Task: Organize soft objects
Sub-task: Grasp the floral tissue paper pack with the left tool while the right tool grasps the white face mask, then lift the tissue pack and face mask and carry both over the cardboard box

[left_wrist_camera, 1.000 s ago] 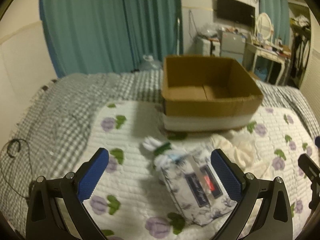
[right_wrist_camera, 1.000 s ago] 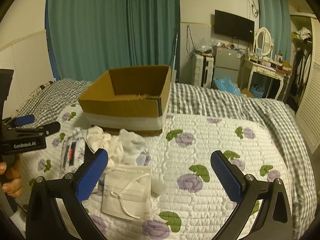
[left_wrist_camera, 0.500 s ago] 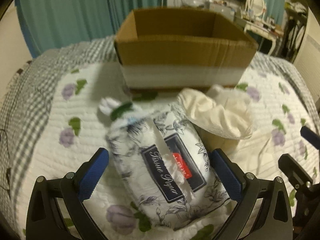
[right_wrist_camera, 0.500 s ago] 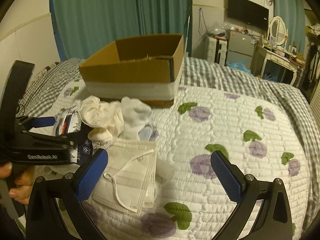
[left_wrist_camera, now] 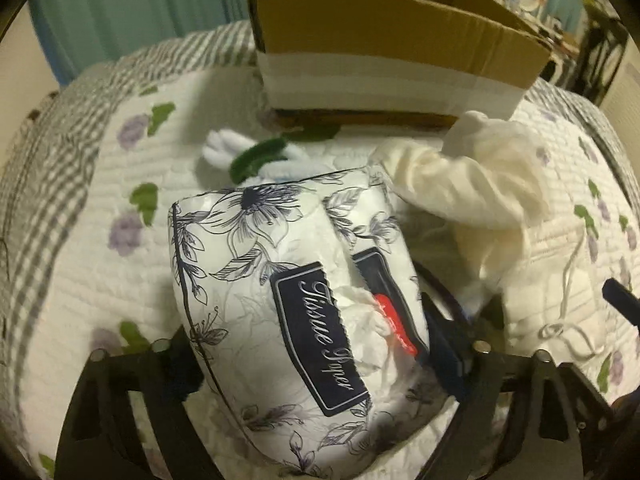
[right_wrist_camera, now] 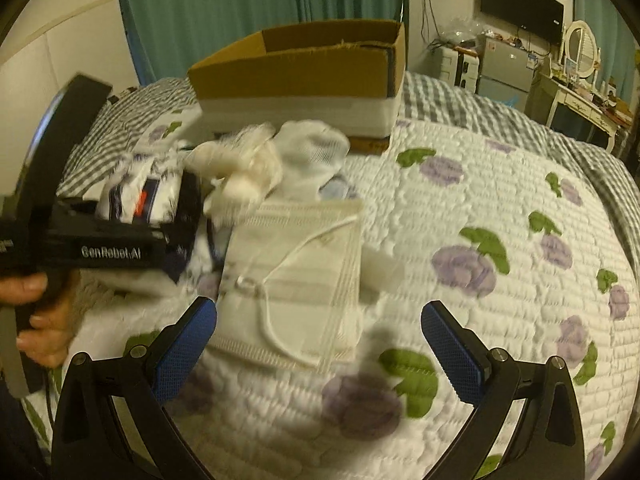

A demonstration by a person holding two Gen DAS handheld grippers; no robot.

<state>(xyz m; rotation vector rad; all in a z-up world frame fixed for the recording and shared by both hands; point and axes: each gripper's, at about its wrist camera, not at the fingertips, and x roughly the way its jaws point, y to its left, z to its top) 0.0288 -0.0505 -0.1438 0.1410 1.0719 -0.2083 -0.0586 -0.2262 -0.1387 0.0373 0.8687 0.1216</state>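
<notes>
tissue pack (left_wrist_camera: pixel 288 304) hides left gripper (left_wrist_camera: pixel 316 364) fingers (left_wrist_camera: pixel 444 344)

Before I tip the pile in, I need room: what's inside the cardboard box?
Inside the cardboard box only bare brown inner walls show. Its floor is hidden behind the near wall in both views, so whether anything lies at the bottom cannot be told.

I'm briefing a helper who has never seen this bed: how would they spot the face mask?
Start at the cardboard box on the quilted bed. In front of it lies a heap of white socks; the face mask lies flat just nearer than them, ahead of the open right claw. Alone there, it is a pleated rectangle with ear loops.
</notes>
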